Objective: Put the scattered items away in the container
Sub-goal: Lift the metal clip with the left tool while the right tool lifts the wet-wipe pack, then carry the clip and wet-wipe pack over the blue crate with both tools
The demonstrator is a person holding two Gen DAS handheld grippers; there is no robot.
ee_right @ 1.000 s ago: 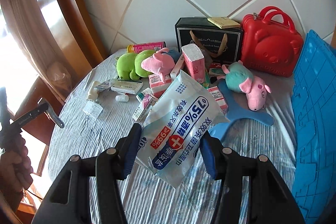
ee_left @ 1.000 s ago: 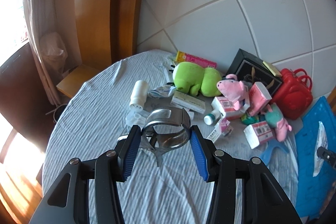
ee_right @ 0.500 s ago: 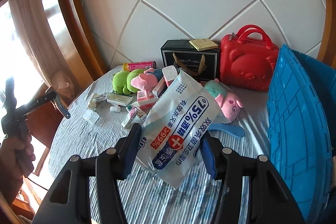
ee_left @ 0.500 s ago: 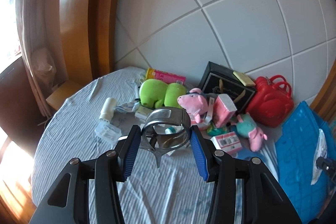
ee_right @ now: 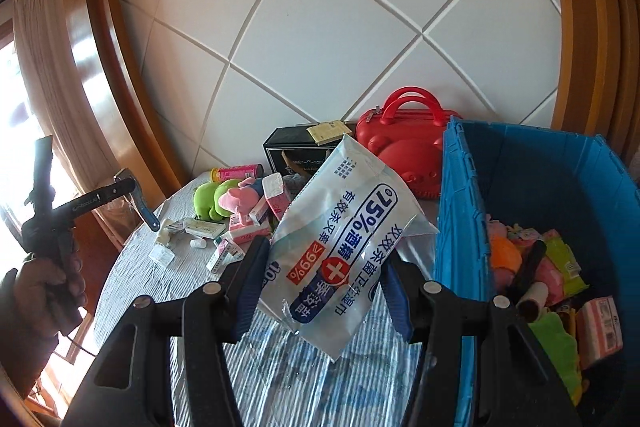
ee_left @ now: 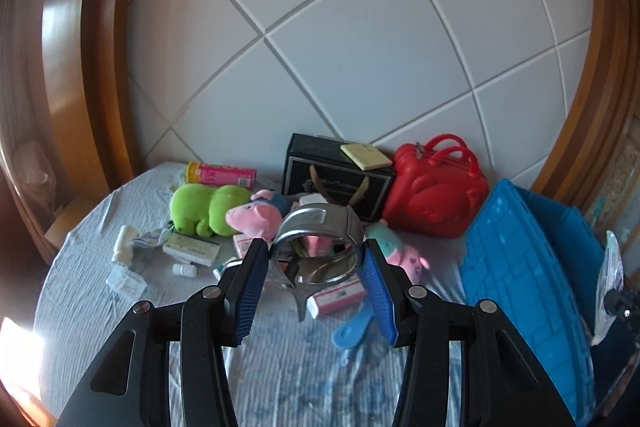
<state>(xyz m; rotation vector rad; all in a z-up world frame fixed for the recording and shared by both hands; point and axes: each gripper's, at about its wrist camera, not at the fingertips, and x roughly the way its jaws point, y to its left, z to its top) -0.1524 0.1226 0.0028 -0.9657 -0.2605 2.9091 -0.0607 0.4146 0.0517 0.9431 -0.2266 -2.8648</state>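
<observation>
My left gripper (ee_left: 316, 267) is shut on a shiny metal clamp tool (ee_left: 320, 247) and holds it above the table. My right gripper (ee_right: 324, 279) is shut on a white-and-blue wipes packet (ee_right: 348, 247), held up beside the left wall of the blue crate (ee_right: 460, 227). The crate holds several items, among them plush toys and pink boxes (ee_right: 600, 327). Scattered on the table lie a green plush (ee_left: 200, 207), a pink pig plush (ee_left: 252, 215), medicine boxes (ee_left: 192, 251) and a small white bottle (ee_left: 184, 269).
A red bear case (ee_left: 432, 199) and a black box (ee_left: 336, 179) with a yellow notepad stand against the tiled wall. A pink can (ee_left: 224, 175) lies at the back. A blue plastic piece (ee_left: 352, 331) lies by the crate (ee_left: 520, 287). The tablecloth is pale blue.
Both grippers have lifted and swung right toward the blue crate with their loads. The crate's inside has come into the right wrist view.
</observation>
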